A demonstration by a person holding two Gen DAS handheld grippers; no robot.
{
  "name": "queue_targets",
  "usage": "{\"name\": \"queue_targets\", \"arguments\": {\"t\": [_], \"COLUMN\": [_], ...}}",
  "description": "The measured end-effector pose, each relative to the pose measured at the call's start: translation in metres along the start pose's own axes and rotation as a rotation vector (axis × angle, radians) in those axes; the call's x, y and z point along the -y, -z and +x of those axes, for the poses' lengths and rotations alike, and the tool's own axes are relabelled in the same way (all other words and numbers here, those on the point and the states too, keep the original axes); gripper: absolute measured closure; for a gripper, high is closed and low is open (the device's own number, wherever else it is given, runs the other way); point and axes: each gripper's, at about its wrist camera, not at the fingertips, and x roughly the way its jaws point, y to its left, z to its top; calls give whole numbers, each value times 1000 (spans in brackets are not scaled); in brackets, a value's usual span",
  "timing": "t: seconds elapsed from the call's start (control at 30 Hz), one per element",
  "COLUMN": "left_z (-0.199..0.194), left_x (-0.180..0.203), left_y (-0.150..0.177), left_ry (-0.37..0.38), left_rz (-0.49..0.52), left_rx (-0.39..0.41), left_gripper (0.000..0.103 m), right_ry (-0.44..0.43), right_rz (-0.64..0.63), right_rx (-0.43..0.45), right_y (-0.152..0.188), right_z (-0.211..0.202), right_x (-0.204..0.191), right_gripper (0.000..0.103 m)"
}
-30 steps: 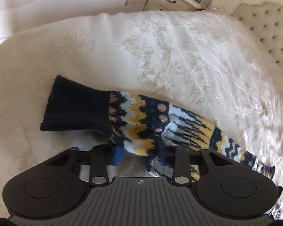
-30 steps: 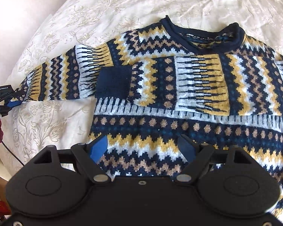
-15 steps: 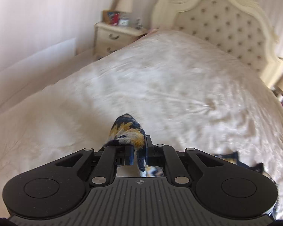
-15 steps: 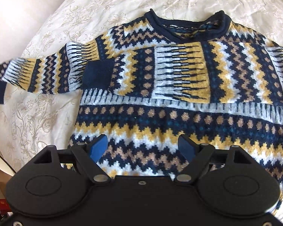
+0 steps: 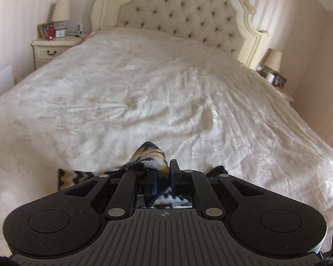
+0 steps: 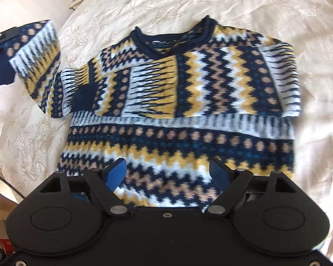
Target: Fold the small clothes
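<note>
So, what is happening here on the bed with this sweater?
A person is folding a patterned knit sweater that lies flat on the bed, using a handheld gripper in each hand. The left gripper is shut on one sleeve and holds it lifted off the cover, at the left of the right wrist view. The other sleeve is already folded across the chest. The right gripper is open above the lower part of the sweater, holding nothing.
</note>
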Motion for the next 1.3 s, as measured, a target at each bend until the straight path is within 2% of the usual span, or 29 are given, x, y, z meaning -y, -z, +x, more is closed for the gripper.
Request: {"name": "queue_targets", "arguments": {"t": [0.13,0.3,0.37,0.5,0.57,0.67,0.83,0.93,1.03,1.13,1.3], "left_z": [44,72,76,72,67,55,39,36,38,42,46], "left_x": [46,84,96,113,116,116,89,61,27,-8,-56], "left_y": [26,56,63,68,68,71,77,81,85,86,72], "left_ry": [16,54,66,143,186,218,232,174,82,4,-68], "left_rz": [45,71,79,88,99,132,145,124,76,15,-47], "left_rx": [-93,-198,-227,-242,-248,-228,-229,-251,-293,-324,-322], "left_gripper": [92,91,71,63,48,43,39,39,39,39,39], "right_ry": [6,20,25,32,34,33,38,44,62,75,100], "right_rz": [6,25,35,48,52,52,37,35,-4,-66,-208], "right_rx": [6,22,22,13,8,3,8,14,23,33,43], "right_y": [3,6,8,13,14,15,11,6,-2,-11,-27], "right_z": [-12,-26,-30,-32,-31,-28,-22,-18,-13,-6,13], "right_x": [25,51,59,68,69,65,52,41,23,0,-47], "right_gripper": [20,20,20,20,20,20,20,20,20,20,20]}}
